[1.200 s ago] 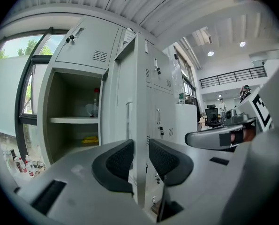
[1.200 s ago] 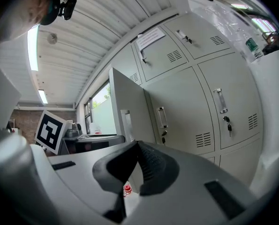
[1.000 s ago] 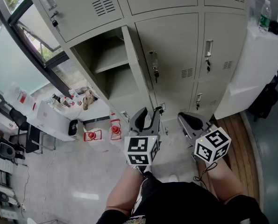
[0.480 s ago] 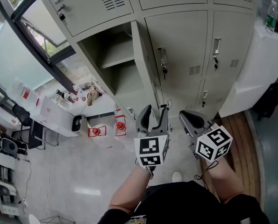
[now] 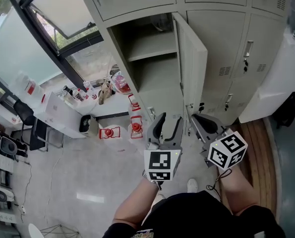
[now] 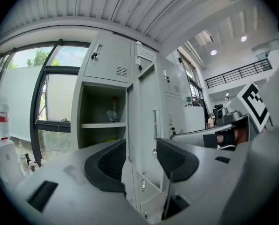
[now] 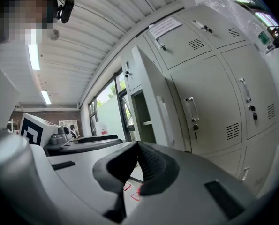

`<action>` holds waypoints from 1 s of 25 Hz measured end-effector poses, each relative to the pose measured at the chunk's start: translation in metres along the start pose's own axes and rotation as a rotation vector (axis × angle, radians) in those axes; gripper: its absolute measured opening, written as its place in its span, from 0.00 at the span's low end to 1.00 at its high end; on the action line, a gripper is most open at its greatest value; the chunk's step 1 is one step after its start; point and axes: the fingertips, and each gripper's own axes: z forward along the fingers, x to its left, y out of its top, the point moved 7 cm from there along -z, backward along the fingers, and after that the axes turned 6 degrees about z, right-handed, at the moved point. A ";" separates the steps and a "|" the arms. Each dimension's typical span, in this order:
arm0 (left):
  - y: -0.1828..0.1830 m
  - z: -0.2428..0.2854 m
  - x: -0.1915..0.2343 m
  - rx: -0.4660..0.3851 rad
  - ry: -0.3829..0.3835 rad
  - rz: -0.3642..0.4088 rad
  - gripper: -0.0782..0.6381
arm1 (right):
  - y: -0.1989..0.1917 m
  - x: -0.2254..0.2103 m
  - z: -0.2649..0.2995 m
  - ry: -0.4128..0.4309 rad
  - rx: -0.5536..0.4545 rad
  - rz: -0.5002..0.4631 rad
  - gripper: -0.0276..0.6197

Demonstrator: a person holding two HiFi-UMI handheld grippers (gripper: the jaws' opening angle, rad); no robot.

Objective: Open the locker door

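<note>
The grey locker door (image 5: 192, 63) stands swung out from its compartment (image 5: 149, 71), which shows one shelf inside. Just below it my left gripper (image 5: 165, 125) hangs with its jaws spread open and nothing between them; the door's lower edge is a short way beyond its fingertips. In the left gripper view the door (image 6: 146, 116) shows nearly edge-on past the open left gripper (image 6: 141, 159), beside the open compartment (image 6: 104, 125). My right gripper (image 5: 201, 124) is to the right, shut and empty. The right gripper view has the right gripper (image 7: 138, 165) with pads together and the door (image 7: 153, 97) ahead.
Closed lockers (image 5: 246, 53) with handles and keys fill the right side. A white cabinet (image 5: 281, 88) stands at far right over a wooden floor strip (image 5: 254, 148). At left are a window (image 5: 43, 29), a low white table (image 5: 78, 105) with bottles, and red items (image 5: 109, 132) on the floor.
The left gripper's jaws have spread wider. The door now shows its face, turned further out from the compartment, and the lockers sit more to the right in the head view.
</note>
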 end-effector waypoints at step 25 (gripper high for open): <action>-0.044 -0.150 0.097 0.026 -0.096 -0.073 0.14 | -0.055 0.157 0.042 -0.051 0.038 -0.057 0.13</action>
